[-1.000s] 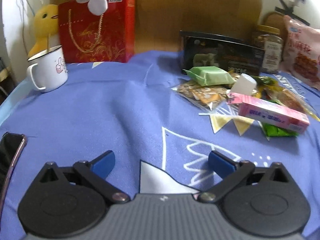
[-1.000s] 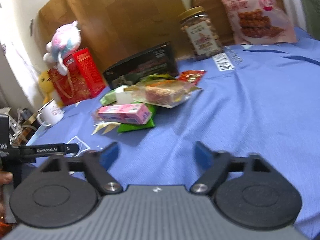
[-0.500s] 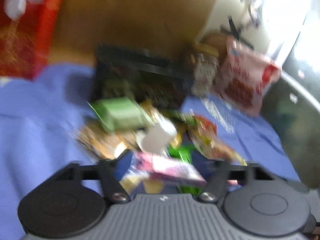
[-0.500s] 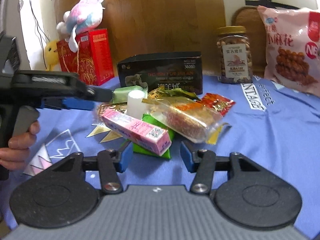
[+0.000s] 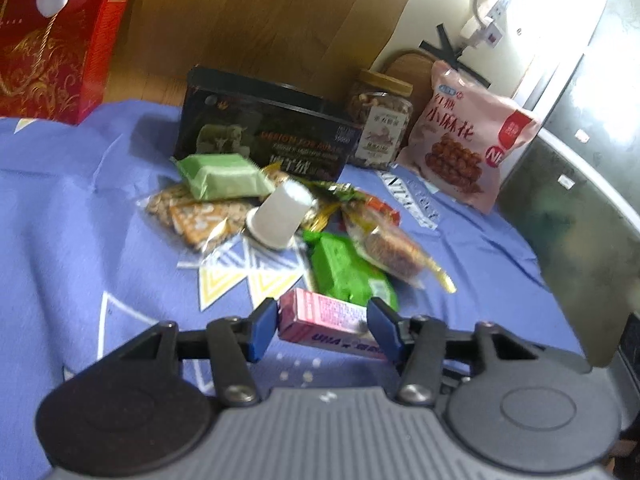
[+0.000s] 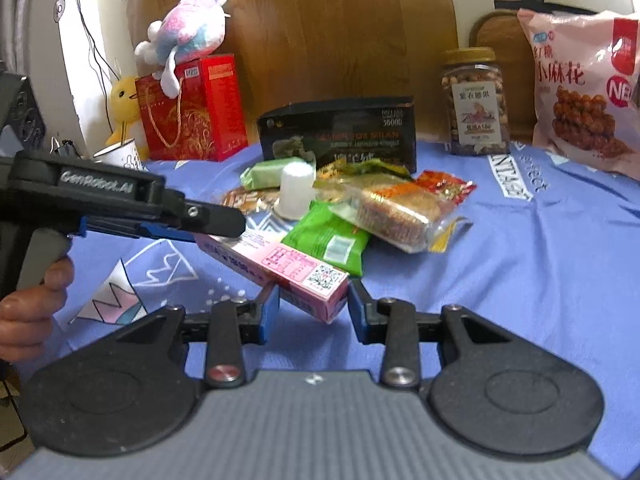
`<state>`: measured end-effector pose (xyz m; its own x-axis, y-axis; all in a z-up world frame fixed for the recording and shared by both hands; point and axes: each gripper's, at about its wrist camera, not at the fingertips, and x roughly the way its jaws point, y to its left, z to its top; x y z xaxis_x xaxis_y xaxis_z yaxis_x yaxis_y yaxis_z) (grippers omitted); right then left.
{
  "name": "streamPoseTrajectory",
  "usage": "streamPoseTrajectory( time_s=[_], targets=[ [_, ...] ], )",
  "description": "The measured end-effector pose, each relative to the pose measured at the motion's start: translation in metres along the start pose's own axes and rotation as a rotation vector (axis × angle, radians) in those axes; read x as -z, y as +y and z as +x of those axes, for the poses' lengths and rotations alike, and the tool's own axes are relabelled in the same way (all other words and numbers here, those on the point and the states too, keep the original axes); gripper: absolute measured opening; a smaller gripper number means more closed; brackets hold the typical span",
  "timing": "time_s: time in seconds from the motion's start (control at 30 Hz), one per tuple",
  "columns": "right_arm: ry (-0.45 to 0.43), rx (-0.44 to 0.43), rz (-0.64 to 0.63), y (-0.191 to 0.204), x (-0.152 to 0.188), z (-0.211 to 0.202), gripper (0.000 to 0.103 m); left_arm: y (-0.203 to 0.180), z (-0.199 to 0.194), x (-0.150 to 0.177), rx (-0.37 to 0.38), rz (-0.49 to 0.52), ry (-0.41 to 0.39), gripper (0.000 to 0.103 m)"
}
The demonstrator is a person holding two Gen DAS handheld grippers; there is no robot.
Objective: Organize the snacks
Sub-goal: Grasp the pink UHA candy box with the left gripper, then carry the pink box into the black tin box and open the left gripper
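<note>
on the blue cloth, both jaws pinch one pink box (two green packets).

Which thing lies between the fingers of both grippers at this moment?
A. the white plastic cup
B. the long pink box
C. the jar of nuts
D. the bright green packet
B: the long pink box has one end between the blue pads of the right gripper and its other end between those of the left gripper, while the other snacks lie behind it on the blue cloth.
</note>
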<state>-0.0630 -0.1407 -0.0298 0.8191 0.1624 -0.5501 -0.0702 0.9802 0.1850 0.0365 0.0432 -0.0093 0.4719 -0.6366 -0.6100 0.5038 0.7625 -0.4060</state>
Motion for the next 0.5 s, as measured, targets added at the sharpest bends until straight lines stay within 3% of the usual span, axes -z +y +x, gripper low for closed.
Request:
streamPoseTrajectory(
  time_s=[0.07,0.17,0.27,0.33,0.4,0.43,0.5],
  targets=[
    [0.026,-0.001,0.01,-0.001,0.002,0.006,0.046,0.005,-0.002,0.0,-0.002,-0.011,0.006,0.059],
    [0.018,0.026,-0.002,-0.001,0.006,0.005,0.048,0.013,-0.013,-0.003,-0.008,-0.014,-0.05,0.075],
    [0.013,0.05,-0.007,-0.001,0.008,0.002,0.051,0.016,-0.012,-0.006,-0.019,-0.013,-0.048,0.078],
    [0.006,0.055,-0.006,-0.001,0.01,0.002,0.051,0.016,-0.001,-0.005,-0.019,-0.011,-0.005,0.074],
    [0.005,0.061,-0.018,0.002,0.011,0.003,0.05,0.016,0.014,0.0,0.019,-0.015,0.081,0.042],
    [0.007,0.051,-0.028,0.004,0.01,0.004,0.046,0.017,0.017,0.004,0.052,-0.03,0.095,0.043],
    [0.012,0.068,-0.047,0.008,0.009,0.005,0.046,0.012,0.013,0.007,0.023,-0.008,0.071,0.042]
  ],
)
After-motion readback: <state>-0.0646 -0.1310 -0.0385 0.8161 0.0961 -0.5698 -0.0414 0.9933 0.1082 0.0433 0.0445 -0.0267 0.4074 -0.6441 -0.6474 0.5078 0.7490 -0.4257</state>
